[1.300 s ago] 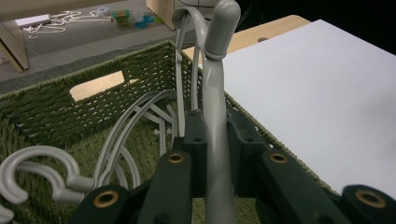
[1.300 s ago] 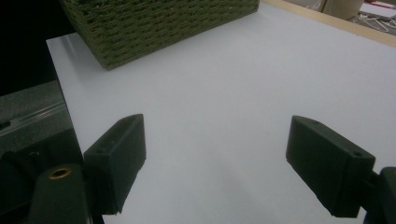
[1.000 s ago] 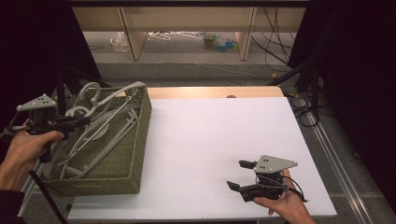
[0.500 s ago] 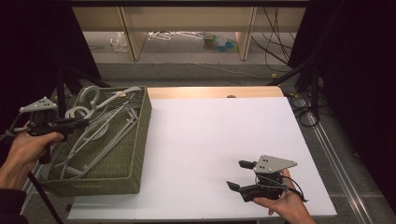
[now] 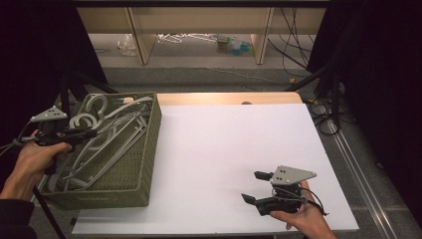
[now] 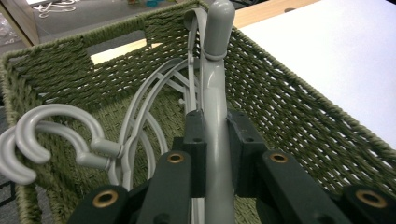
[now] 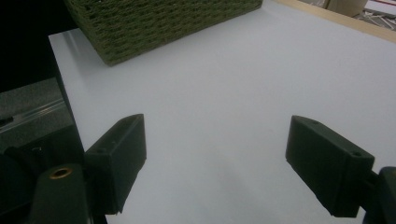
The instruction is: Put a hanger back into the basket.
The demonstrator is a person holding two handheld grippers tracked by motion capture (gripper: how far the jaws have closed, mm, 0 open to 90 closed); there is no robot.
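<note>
Left tongs (image 6: 212, 154) clamped on grey hanger (image 6: 215, 93) inside basket (image 5: 149, 149), gripping neck below hook, likely to lift it clear of tangled pile. Right tongs (image 5: 255, 187) wide, empty, hovering over table (image 5: 224, 134) right of basket, likely waiting to receive.

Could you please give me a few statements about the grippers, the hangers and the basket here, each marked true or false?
1. The left gripper is shut on a grey hanger. True.
2. The right gripper holds a hanger. False: its jaws stand open over the bare white table.
3. The green woven basket sits at the table's left side. True.
4. The basket holds one hanger. False: several grey hangers lie in it.
</note>
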